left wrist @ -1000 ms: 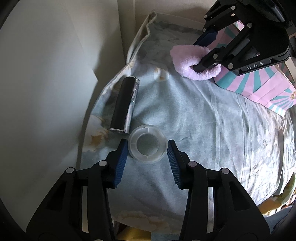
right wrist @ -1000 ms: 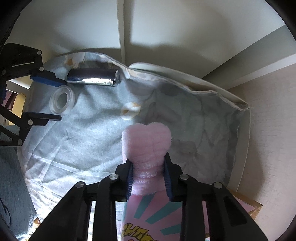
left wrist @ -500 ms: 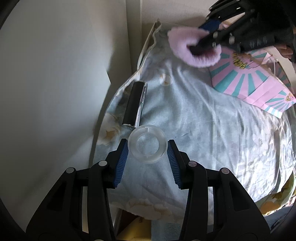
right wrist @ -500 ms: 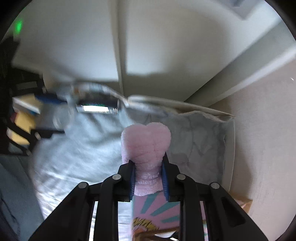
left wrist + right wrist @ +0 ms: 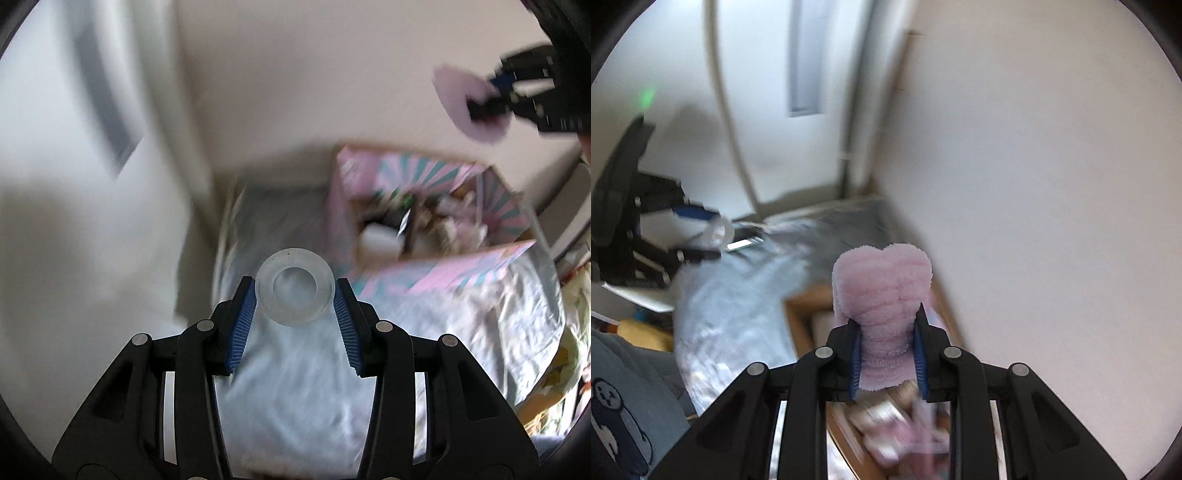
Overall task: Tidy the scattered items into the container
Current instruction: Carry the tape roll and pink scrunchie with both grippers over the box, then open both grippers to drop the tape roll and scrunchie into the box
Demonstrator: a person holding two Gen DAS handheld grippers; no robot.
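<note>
Tape roll (image 5: 294,286), clear and ring-shaped, sits clamped between the blue pads (image 5: 243,325) of the left tongs (image 5: 294,295) in the left wrist view, held up in the air above a bed (image 5: 295,387) covered in pale blue cloth. Beyond it, on the bed against the wall, stands a box (image 5: 443,273) printed in pink and teal rays, its flaps open and its inside already holding several small things too blurred to name. At the upper right the right tongs (image 5: 491,92) show as a dark blurred shape gripping a pink puff (image 5: 458,92), high above the box.

From the right wrist view, the puff (image 5: 882,295) is a fluffy, ribbed, heart-topped wad pinched tightly between the right tongs (image 5: 886,354), whose pads (image 5: 854,365) press into its lower part so that it bulges above them. Directly under the tongs lies the open box (image 5: 801,314), brown card on the inside, with blurred contents at the bottom of the picture. To the left, the left tongs (image 5: 709,232) hold the tape roll (image 5: 718,232) in mid-air above the bed (image 5: 738,314). Just past the roll, a shiny can (image 5: 744,243) lies on the bed. White walls fill the rest of the view, and a grey sleeve (image 5: 624,406) shows at the lower left.
</note>
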